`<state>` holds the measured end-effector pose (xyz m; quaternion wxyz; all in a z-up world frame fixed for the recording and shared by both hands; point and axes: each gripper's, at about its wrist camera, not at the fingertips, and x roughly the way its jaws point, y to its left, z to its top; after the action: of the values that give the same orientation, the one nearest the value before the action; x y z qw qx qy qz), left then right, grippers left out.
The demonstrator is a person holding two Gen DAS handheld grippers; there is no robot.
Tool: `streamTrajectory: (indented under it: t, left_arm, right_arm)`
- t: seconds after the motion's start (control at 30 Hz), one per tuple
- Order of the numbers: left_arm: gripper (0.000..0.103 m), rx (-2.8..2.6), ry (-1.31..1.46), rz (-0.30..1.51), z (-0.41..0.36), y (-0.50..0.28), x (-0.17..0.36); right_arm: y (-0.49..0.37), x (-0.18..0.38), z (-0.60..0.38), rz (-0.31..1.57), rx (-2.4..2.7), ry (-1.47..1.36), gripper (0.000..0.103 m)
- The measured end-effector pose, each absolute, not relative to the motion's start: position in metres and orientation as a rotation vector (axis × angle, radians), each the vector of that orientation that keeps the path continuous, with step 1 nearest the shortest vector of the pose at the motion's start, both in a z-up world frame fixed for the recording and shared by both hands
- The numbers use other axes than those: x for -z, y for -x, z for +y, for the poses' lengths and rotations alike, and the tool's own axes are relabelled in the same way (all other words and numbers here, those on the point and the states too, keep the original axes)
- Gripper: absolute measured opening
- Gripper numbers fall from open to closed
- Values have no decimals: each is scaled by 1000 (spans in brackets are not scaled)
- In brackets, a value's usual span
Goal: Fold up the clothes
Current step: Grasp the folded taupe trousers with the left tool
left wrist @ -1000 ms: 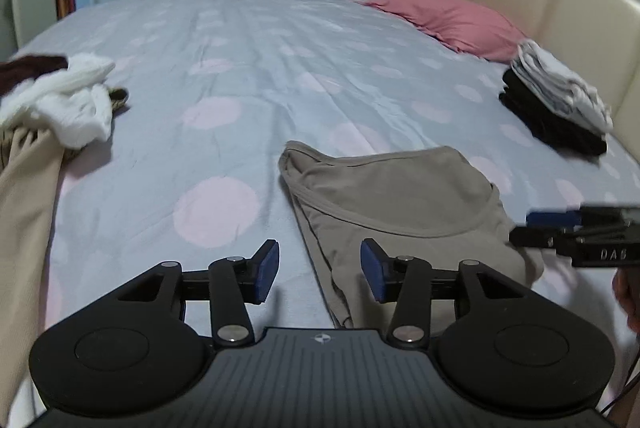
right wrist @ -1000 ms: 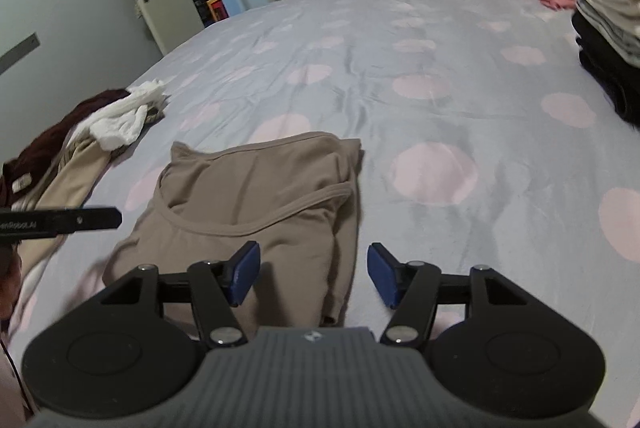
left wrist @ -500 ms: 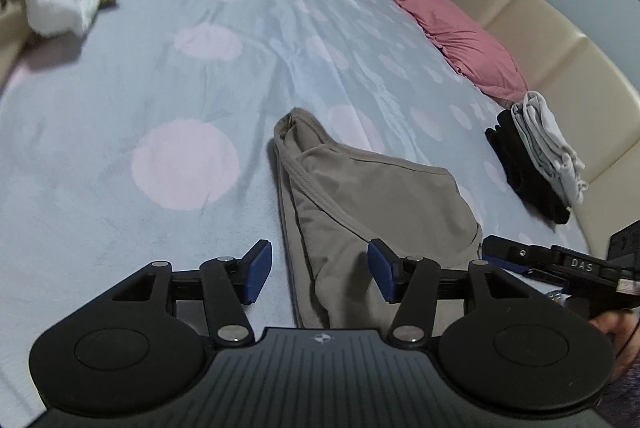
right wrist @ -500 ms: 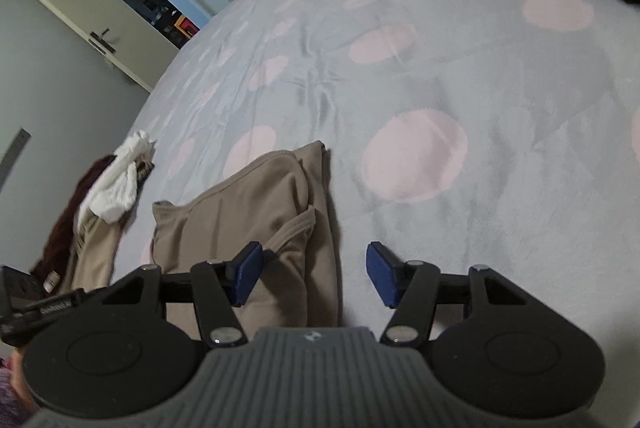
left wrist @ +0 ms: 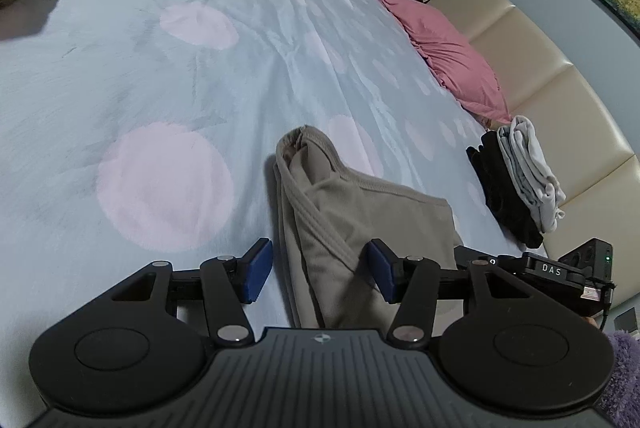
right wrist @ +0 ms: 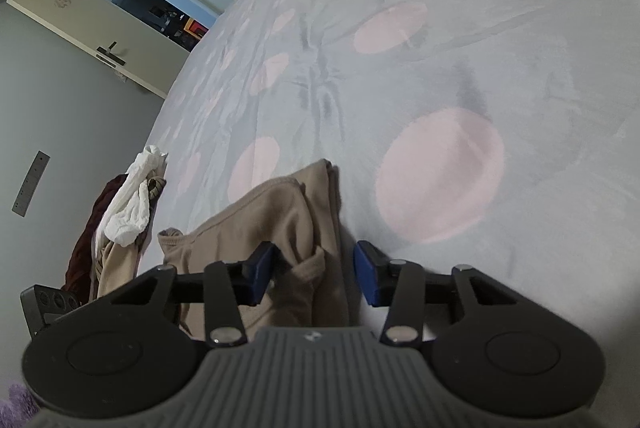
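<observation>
between each open hand-held gripper's [left wrist: 317,270] [right wrist: 315,274] fingers lies the tan garment [left wrist: 360,228].

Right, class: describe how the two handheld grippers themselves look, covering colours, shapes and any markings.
The left gripper and the right gripper look alike: black linkage arms with silver pivot pins, blue pads on the fingertips, two round black discs, and a ribbed dark grey body with a small round logo. Seen from the left wrist, the right gripper's side reads "DAS" in white, with a small green light.
</observation>
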<state>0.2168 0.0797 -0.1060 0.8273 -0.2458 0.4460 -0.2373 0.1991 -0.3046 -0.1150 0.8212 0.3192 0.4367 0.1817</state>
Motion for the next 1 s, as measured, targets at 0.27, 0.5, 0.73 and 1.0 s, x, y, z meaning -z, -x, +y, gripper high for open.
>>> streamTrajectory:
  t: [0.27, 0.5, 0.73, 1.0]
  left_arm:
    - [36, 475, 492, 918, 71, -224, 106]
    - [13, 489, 471, 890, 74, -221, 100]
    - [11, 532, 383, 786, 68, -192, 64]
    - [10, 606, 289, 680, 55, -149, 17]
  right_arm:
    - [-206, 115, -294, 921, -409, -656, 21]
    - [-177, 81, -286, 804, -397, -551, 15]
    - [-134, 44, -287, 689, -430, -514, 14]
    - [-96, 4, -307, 579, -478, -508, 14]
